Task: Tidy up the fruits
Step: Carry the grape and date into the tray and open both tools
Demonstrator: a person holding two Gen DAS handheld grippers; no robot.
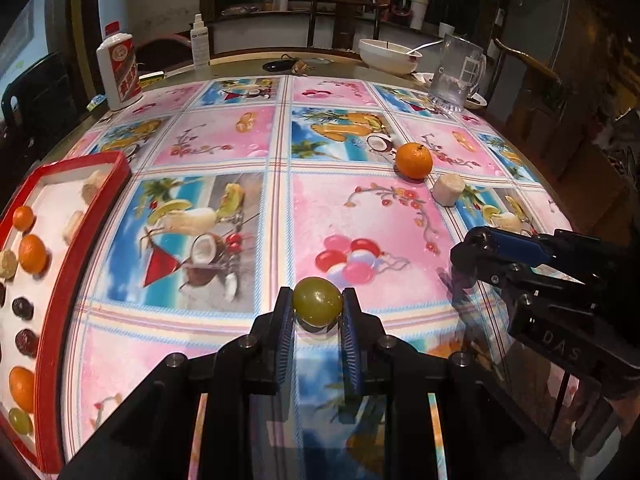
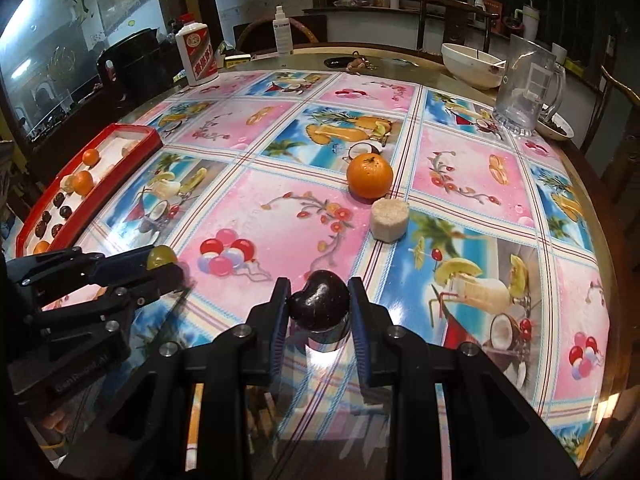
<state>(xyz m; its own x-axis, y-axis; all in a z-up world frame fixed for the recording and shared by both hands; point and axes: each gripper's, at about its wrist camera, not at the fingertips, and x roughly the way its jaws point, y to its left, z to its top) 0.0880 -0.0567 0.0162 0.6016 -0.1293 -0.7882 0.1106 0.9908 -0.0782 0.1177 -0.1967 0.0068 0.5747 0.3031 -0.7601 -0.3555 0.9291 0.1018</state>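
The left gripper [image 1: 318, 306] has its two fingers closed narrowly on a green grape [image 1: 318, 301], which sits pinched between the blue pads just above the fruit-printed tablecloth [image 1: 224, 136]. The right gripper [image 2: 319, 304] holds a dark, glossy, kidney-shaped fruit [image 2: 319, 300] between its pads in the same way; it may be a dark plum or cherry, but the lighting makes that hard to tell.

Ahead of the right gripper and slightly to its right, an orange [image 2: 369, 175] rests on the cloth, with a pale, cut cylinder of fruit [image 2: 389, 215] just beside it on the near side; the two look close to touching. Well off to the left of both grippers, a red-rimmed tray [image 1: 86, 216] holds several small oranges, dark round fruits, pale pieces and one green grape.

Beyond the grippers, at the far edge of the table, stand a white and red bottle [image 1: 119, 65], a clear glass mug [image 1: 456, 76] and a white bowl [image 1: 388, 56].
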